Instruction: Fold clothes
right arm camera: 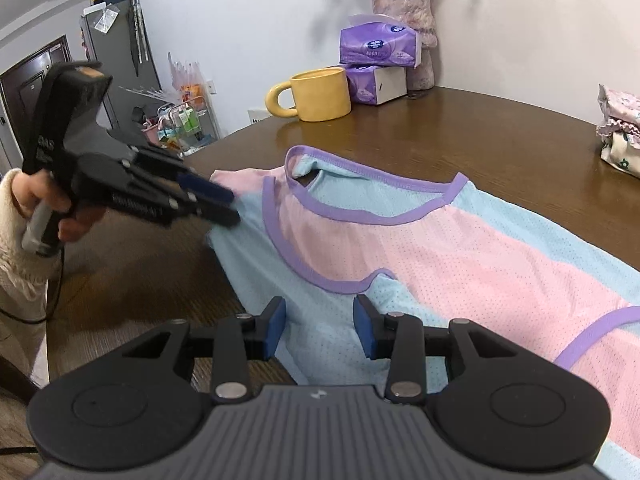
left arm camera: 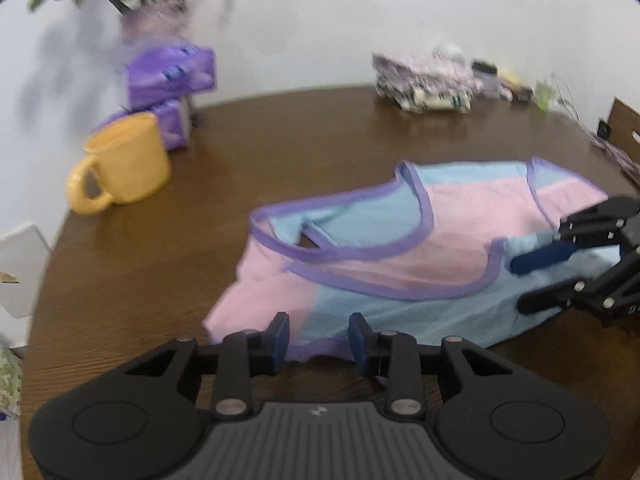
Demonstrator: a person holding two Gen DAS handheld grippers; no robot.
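Observation:
A sleeveless mesh top point(left arm camera: 400, 248) in pink and light blue with purple trim lies spread on the round brown table point(left arm camera: 140, 280). My left gripper point(left arm camera: 320, 336) is open at the top's near purple hem, and the cloth lies just past its blue pads. In the right wrist view the left gripper point(right arm camera: 230, 208) sits at the top's point(right arm camera: 460, 248) left edge, held by a hand point(right arm camera: 48, 200) in a cream sleeve. My right gripper point(right arm camera: 320, 332) stands open over the light blue panel, pads apart with flat cloth showing between them. The right gripper point(left arm camera: 520, 280) shows at the far right of the left wrist view.
A yellow mug point(right arm camera: 316, 94) stands at the table's back, beside two stacked purple tissue packs point(right arm camera: 378, 46) and a vase of flowers point(right arm camera: 404, 12). A pile of folded clothes point(left arm camera: 420, 88) sits at the far side. The table's rim point(right arm camera: 52, 344) curves close on the left.

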